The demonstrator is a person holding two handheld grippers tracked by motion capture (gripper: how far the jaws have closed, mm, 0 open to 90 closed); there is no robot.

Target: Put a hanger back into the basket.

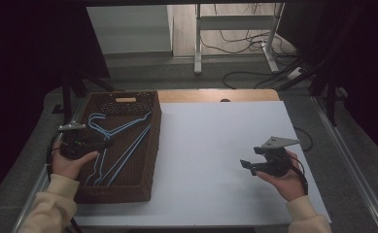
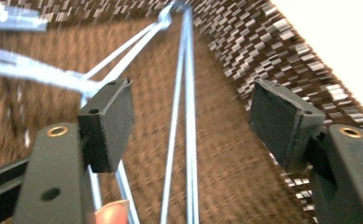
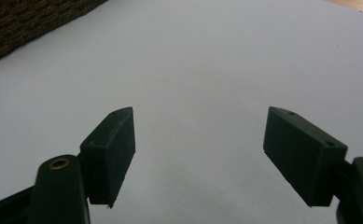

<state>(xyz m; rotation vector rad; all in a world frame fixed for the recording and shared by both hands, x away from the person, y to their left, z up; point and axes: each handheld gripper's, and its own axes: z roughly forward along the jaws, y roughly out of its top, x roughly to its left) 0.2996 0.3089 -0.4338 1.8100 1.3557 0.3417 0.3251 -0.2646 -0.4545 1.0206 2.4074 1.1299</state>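
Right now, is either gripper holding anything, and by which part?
Nothing. The left gripper is open above the blue hangers in the basket; the right gripper is open.

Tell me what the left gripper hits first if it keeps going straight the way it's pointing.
Probably the blue wire hangers lying in the brown wicker basket: they run between the open jaws of the left gripper, just ahead. Beyond them is the basket's woven floor; depth is hard to judge.

Beyond the white-topped table (image 1: 215,145): grey floor (image 1: 143,73), a white-legged desk frame (image 1: 235,29) with loose black cables (image 1: 245,43) beneath, dark curtains (image 1: 31,48) flanking both sides.
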